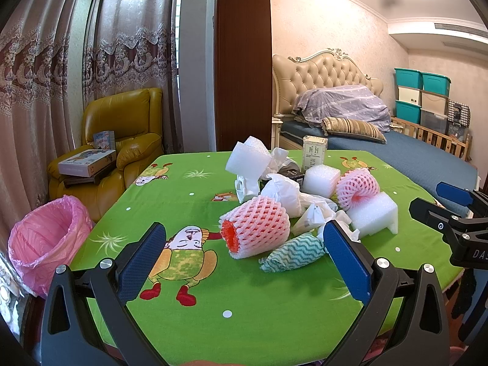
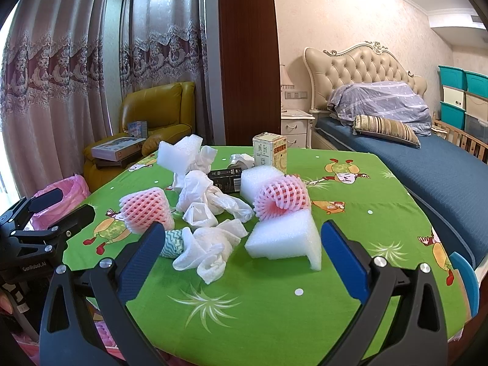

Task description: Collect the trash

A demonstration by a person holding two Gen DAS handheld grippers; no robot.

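While both grippers hover above the table's near edge, nothing is gripped.
Landmark: green cartoon tablecloth [image 1: 244, 299] with the trash heaped at its middle.
Left gripper [image 1: 244, 244]: fingers spread wide, empty, facing the pink foam net sleeve [image 1: 259, 228] and teal zigzag cloth [image 1: 292, 253].
Right gripper [image 2: 244, 241]: fingers spread wide, empty, facing the crumpled white tissue [image 2: 207, 250] and white foam block [image 2: 283, 238].
Rolled pink net [image 2: 282, 198]: behind the foam block, touching it.
Carton [image 2: 270, 151]: upright at the heap's far side.
Pink-lined bin [image 1: 45, 241]: off the tablecloth's left edge, on the floor.
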